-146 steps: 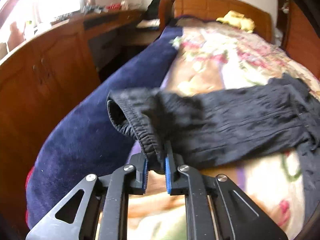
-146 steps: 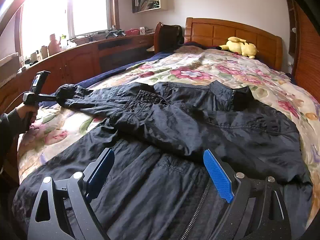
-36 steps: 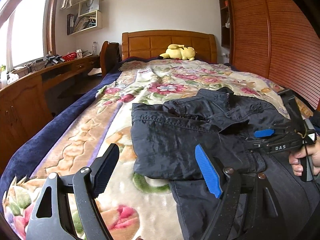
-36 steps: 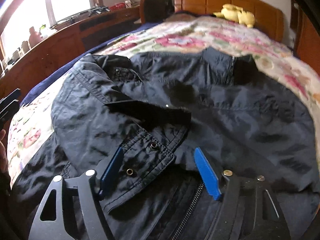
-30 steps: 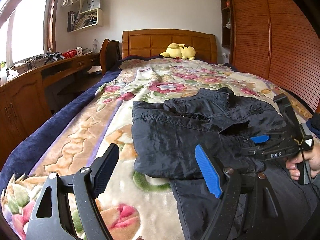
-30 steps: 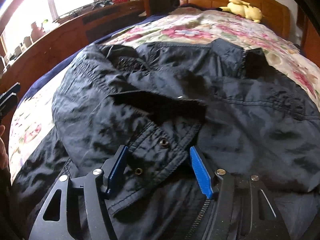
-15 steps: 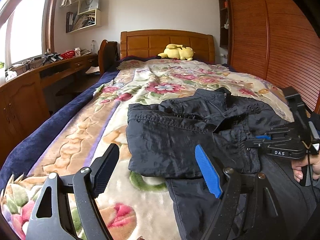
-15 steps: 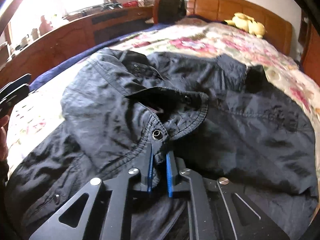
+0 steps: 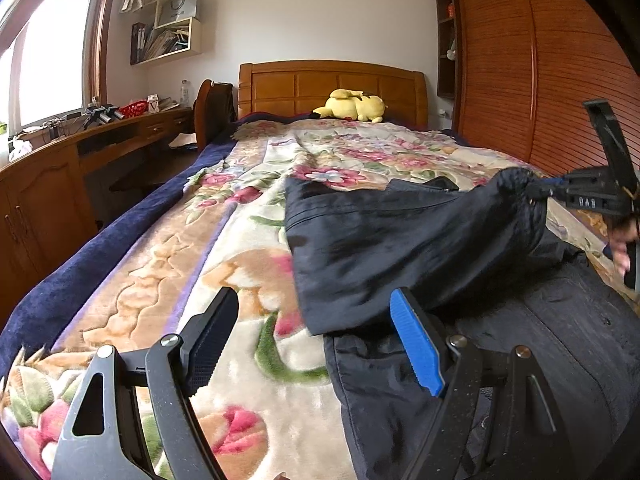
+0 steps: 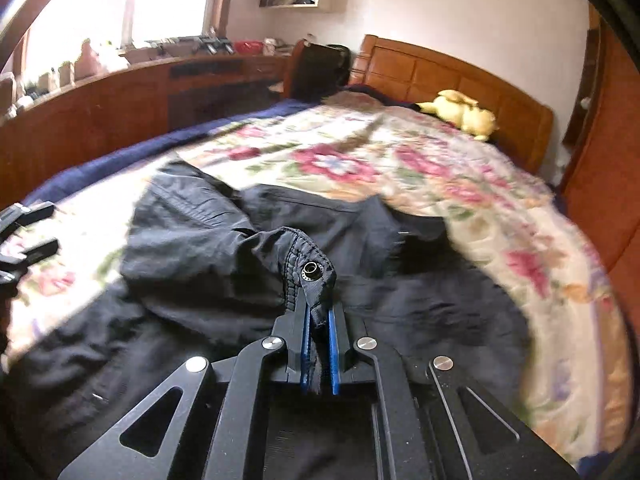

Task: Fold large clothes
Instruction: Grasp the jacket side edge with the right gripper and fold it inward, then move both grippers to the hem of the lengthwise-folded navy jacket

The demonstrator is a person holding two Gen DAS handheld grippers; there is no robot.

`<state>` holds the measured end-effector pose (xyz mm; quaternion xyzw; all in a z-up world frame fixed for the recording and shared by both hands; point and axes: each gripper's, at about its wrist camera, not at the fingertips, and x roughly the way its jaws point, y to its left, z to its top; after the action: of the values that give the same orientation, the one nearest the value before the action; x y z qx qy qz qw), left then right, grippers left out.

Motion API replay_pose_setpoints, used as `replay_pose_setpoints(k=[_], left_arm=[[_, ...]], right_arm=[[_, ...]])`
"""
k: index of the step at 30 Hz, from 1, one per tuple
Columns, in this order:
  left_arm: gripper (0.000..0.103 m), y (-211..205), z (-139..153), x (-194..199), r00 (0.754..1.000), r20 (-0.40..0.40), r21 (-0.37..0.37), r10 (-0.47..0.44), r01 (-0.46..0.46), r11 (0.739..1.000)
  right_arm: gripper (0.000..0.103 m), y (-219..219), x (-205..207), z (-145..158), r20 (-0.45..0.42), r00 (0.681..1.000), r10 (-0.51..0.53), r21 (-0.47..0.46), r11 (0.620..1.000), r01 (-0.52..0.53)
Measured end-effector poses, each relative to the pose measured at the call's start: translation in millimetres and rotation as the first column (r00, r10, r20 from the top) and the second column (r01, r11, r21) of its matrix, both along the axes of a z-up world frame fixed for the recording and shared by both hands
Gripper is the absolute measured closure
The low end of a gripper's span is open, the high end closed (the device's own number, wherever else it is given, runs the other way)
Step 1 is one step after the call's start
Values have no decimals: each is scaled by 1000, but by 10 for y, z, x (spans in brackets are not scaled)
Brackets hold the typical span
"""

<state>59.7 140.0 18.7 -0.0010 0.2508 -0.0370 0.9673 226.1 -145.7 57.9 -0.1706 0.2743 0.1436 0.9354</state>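
A large black jacket (image 9: pixel 420 248) lies on the floral bedspread, partly folded. My right gripper (image 10: pixel 318 320) is shut on the jacket's sleeve cuff (image 10: pixel 310 270), the part with the metal snap, and holds it lifted above the jacket body (image 10: pixel 208 248). In the left wrist view the right gripper (image 9: pixel 538 190) shows at the far right, pulling the sleeve up and to the right. My left gripper (image 9: pixel 316 340) is open and empty, low over the jacket's near left edge. It also shows at the left edge of the right wrist view (image 10: pixel 24 236).
The bed (image 9: pixel 168 264) has a wooden headboard (image 9: pixel 332 84) with a yellow plush toy (image 9: pixel 352 106). A wooden desk with cabinets (image 9: pixel 48 184) runs along the left. A wooden wardrobe (image 9: pixel 540 80) stands on the right.
My right gripper closed on the sleeve cuff and has now lifted it up and to the right, so the sleeve hangs stretched. My left gripper stayed open, barely moving.
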Motion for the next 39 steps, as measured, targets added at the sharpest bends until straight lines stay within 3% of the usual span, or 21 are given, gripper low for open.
replay_pose_setpoints(k=[6,10,13,16,20,23,28,34,36,39], left_arm=[[24,-52,-26,20,1000,-7,13,-14,14,1000],[24,-63,-31,33,1000,-12,15,-18,18,1000],[24,-80,-41,49,1000,-18,15,-21,22,1000],[24,-106,-45,69,999,-22,15,-29,29,999],[24,-152,-37,49,999,-18,22,-40,40,999],[24,-170,-50,31,999,-19,28,-43,44,999],[24,-207,-77,47,999,-31,33,-45,46,998],[24,-254,-79,36,998,-34,37,-57,59,998],[24,-257,-81,26,998,-34,41,-60,61,997],[24,-262,-86,30,998,-35,44,-56,58,997]], right_arm=[[96,-324,15,199,34,996,-82,-19,996,83],[97,-546,-254,518,96,986,-135,31,991,133],[96,-757,-386,560,116,967,-228,7,974,228],[94,-1009,-306,269,-13,951,-308,-11,951,308],[57,-1168,-242,-227,-73,912,-405,-98,913,397],[33,-1244,-297,-398,-94,902,-422,-39,907,420],[32,-1350,-270,-482,-139,912,-386,44,917,395],[32,-1271,-157,-691,-175,933,-313,2,948,318],[32,-1250,-196,-770,-195,930,-312,-25,949,313],[33,-1379,-83,-990,-250,886,-391,-85,920,382]])
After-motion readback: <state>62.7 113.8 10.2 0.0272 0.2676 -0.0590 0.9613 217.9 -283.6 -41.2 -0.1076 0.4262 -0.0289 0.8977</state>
